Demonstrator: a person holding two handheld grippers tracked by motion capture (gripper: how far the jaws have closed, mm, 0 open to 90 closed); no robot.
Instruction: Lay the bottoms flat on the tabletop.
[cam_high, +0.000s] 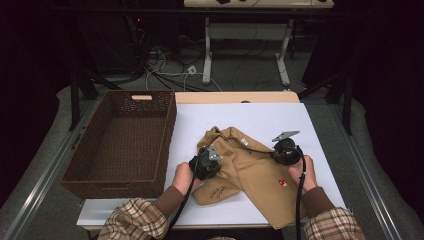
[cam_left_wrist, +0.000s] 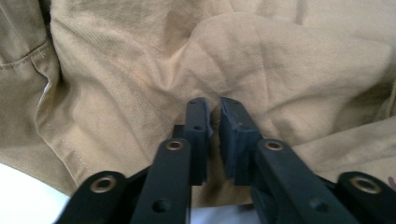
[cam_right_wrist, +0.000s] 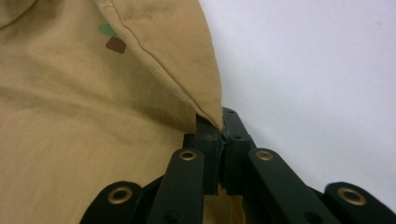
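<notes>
Lying diagonally, tan garment (cam_high: 250, 170), collar far-left

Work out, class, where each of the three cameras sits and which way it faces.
High view: above the table, looking forward and down; forearms, both grippers, basket.
Left gripper view: on the left gripper, facing tan garment pinched between jaws.
Right gripper view: on the right gripper, clamped on the garment's edge.
Shared: all show the garment.

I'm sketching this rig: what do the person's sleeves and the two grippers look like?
Both sleeves are tan-and-brown plaid with dark brown knit cuffs. The left gripper and right gripper are round and black, each topped by a grey three-cornered plate and trailing a black cable. Their black jaws carry brass-coloured rivets.
</notes>
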